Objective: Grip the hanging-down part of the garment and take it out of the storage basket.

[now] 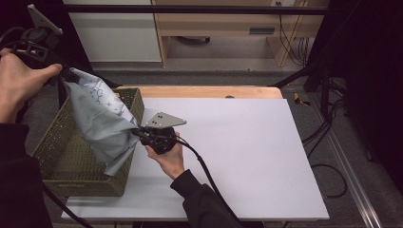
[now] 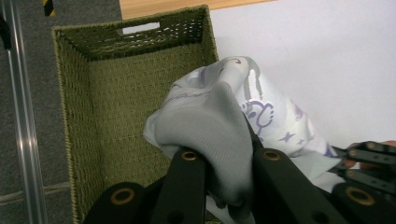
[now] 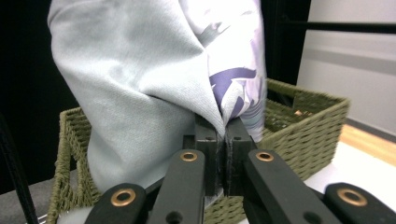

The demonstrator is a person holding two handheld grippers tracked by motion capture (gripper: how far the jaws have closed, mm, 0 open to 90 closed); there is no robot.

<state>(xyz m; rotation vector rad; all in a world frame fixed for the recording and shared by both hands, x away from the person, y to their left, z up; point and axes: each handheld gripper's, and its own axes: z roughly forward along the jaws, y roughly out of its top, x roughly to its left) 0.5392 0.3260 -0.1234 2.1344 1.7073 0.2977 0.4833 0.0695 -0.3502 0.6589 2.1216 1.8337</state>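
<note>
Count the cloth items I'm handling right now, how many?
1. A pale grey printed cloth hangs above the olive woven basket, pinched by the left tool at top and the right tool lower. More could lie hidden beneath it.

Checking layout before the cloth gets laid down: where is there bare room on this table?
The white board is bare right of the right gripper, out to its far and right edges. It is crowded at the left: basket, hanging cloth, left gripper.

Soft matt printed cloth (image 1: 102,121), rough woven wicker basket (image 1: 57,142), smooth matt tabletop (image 1: 247,156)
</note>
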